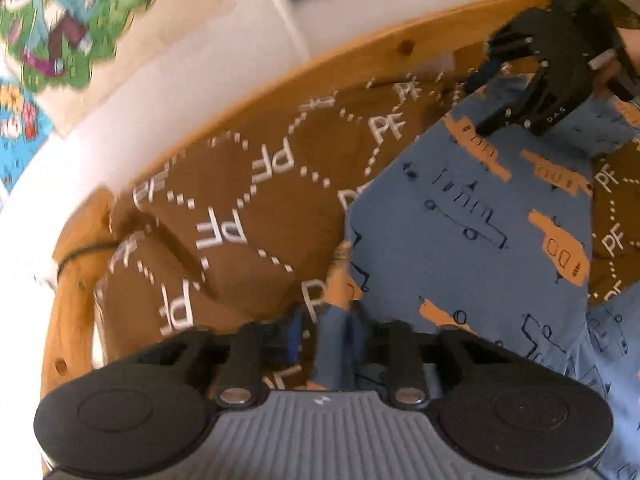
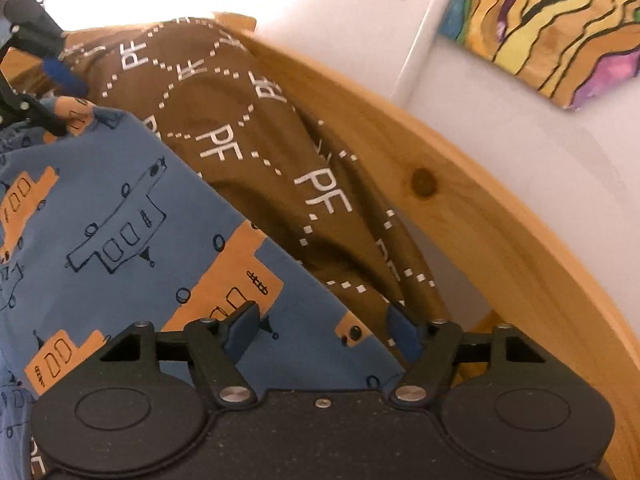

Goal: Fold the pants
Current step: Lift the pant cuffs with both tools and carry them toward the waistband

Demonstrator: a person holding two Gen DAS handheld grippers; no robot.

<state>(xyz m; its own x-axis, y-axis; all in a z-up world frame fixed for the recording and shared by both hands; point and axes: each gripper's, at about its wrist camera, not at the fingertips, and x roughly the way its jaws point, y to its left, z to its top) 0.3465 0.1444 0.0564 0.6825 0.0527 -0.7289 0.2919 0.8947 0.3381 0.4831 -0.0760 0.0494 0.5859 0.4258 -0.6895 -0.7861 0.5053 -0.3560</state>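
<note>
We are working over a bed with a curved pine frame (image 1: 360, 56), looking down at a slant along two hand-held grippers.

In the left wrist view, our left gripper (image 1: 326, 344) is angling down toward the bedding. Its jaws are drawn close together and are clamping a bunched fold of the blue pants (image 1: 460, 216), which rises in a narrow ridge between the blue pads. To the left of that ridge, a brown blanket (image 1: 248, 240) printed with white "PF" letters and dotted diamonds is lying rumpled against the frame. The pants, blue with orange and outlined vehicle drawings, are spreading from the middle of the view out to the right, resting on the blanket. At the upper right, our right gripper (image 1: 492, 96) is reaching down at a tilt onto the far edge of the pants, with part of a hand (image 1: 608, 68) showing behind it.

In the right wrist view, the left gripper (image 2: 60, 104) is showing at the far left edge, its fingers at the raised corner of the pants (image 2: 112, 216). The pants are filling the lower left, with the brown blanket (image 2: 248, 128) beyond them and the pine frame (image 2: 460, 200) sweeping across to the right. Our right gripper (image 2: 324, 332) is pointing down with its jaws standing apart; the hem of the pants is lying between the blue pads, which are not pressing on it. On the white wall, a colourful painting (image 2: 552, 28) is hanging at the upper right.
</note>
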